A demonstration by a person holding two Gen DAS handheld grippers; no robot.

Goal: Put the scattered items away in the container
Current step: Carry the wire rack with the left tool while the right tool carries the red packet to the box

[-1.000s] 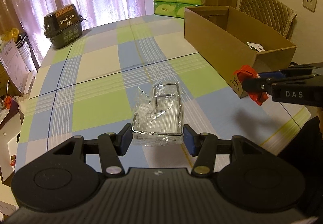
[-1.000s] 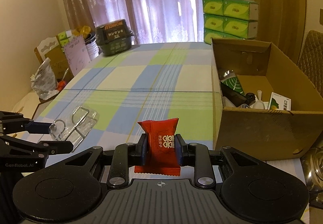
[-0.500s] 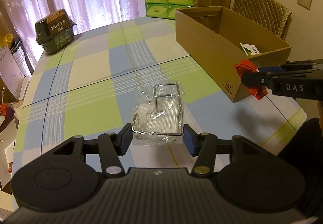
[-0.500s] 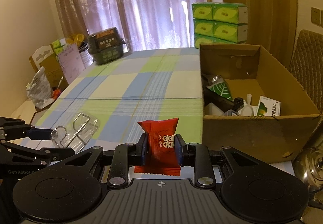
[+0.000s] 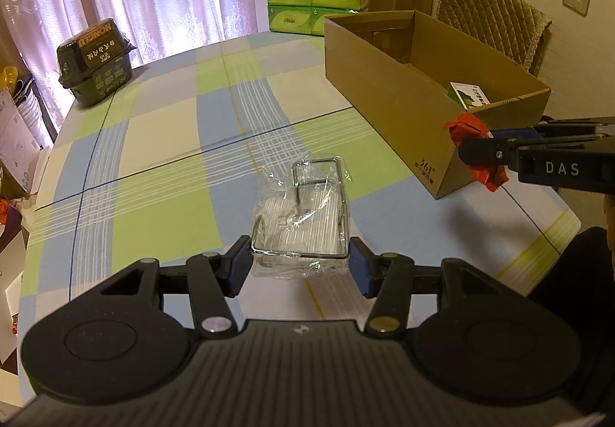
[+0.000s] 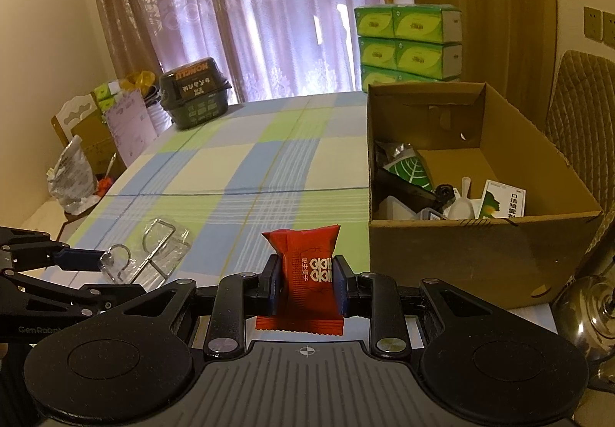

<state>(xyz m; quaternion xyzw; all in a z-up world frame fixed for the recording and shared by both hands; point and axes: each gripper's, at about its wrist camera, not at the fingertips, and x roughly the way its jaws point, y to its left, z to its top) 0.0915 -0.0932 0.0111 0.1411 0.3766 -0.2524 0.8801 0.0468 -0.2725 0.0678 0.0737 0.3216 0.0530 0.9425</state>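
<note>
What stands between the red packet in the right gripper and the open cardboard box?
Nothing visible. The right gripper holds the red packet left of the cardboard box and short of its near wall. Only that wall must be cleared; the box top is open.

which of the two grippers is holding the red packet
The right gripper: its jaws are shut on the red packet, near the cardboard box. The left gripper instead grips a clear-wrapped wire rack.

Black claw (image 5: 300, 269), blue pads (image 5: 234, 267)
</note>
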